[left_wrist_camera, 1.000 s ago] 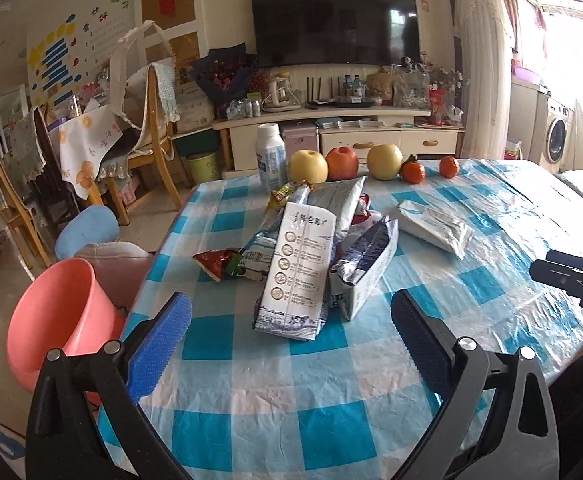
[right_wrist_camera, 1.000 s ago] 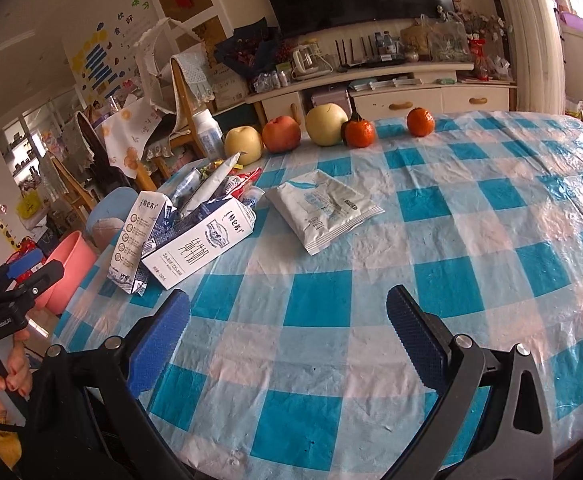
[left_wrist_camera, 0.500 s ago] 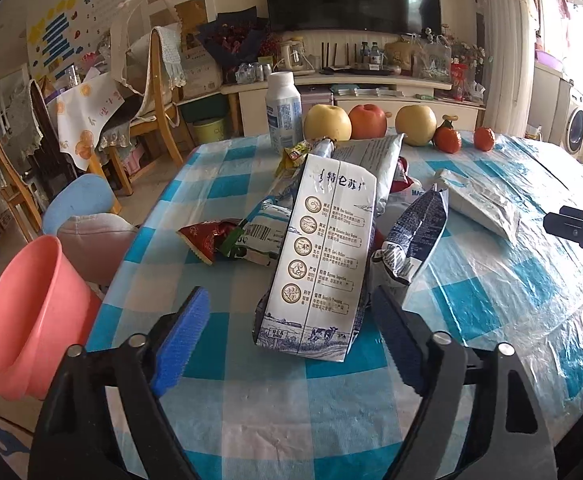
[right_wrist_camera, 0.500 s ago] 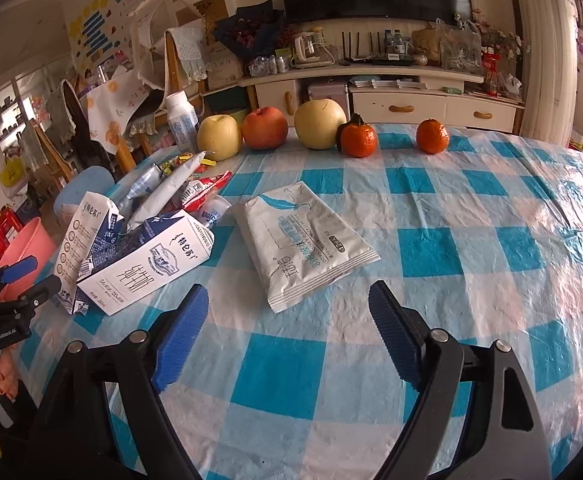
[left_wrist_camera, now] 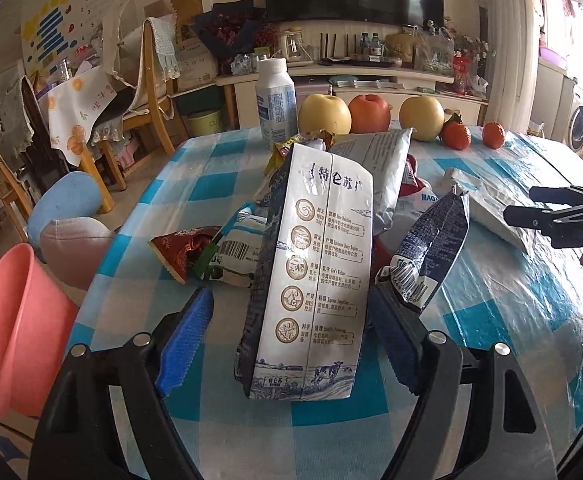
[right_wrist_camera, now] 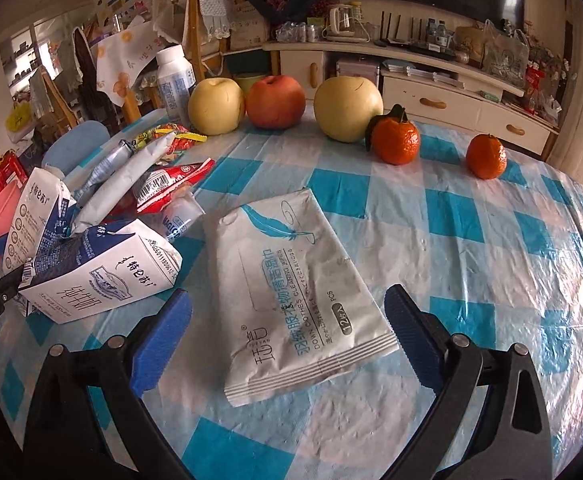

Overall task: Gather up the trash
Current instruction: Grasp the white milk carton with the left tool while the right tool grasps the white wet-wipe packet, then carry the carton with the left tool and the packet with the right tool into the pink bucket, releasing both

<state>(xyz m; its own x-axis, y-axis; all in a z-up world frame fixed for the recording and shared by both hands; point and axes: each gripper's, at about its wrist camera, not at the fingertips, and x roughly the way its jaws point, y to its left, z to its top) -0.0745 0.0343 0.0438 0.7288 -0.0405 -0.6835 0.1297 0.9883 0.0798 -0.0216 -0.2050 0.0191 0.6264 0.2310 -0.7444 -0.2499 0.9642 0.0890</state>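
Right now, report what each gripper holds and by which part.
Nothing is held. The left gripper is open astride the milk carton; the right gripper is open astride the wipes packet.

Bench [right_wrist_camera: 471, 240]: wipes packet [right_wrist_camera: 303, 296] lies flat at front centre; milk cartons [right_wrist_camera: 99, 276] and wrapper heap [right_wrist_camera: 163, 188] to its left; fruit row [right_wrist_camera: 275, 102] behind; bottle [right_wrist_camera: 175, 80] left of fruit; basin [left_wrist_camera: 7, 332] off the bench's left edge.

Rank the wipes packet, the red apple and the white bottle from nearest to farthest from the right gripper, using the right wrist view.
1. The wipes packet lies flat between the right gripper's open fingers.
2. The red apple sits at the table's far edge, between two yellow apples.
3. The white bottle stands behind and left of the fruit row.
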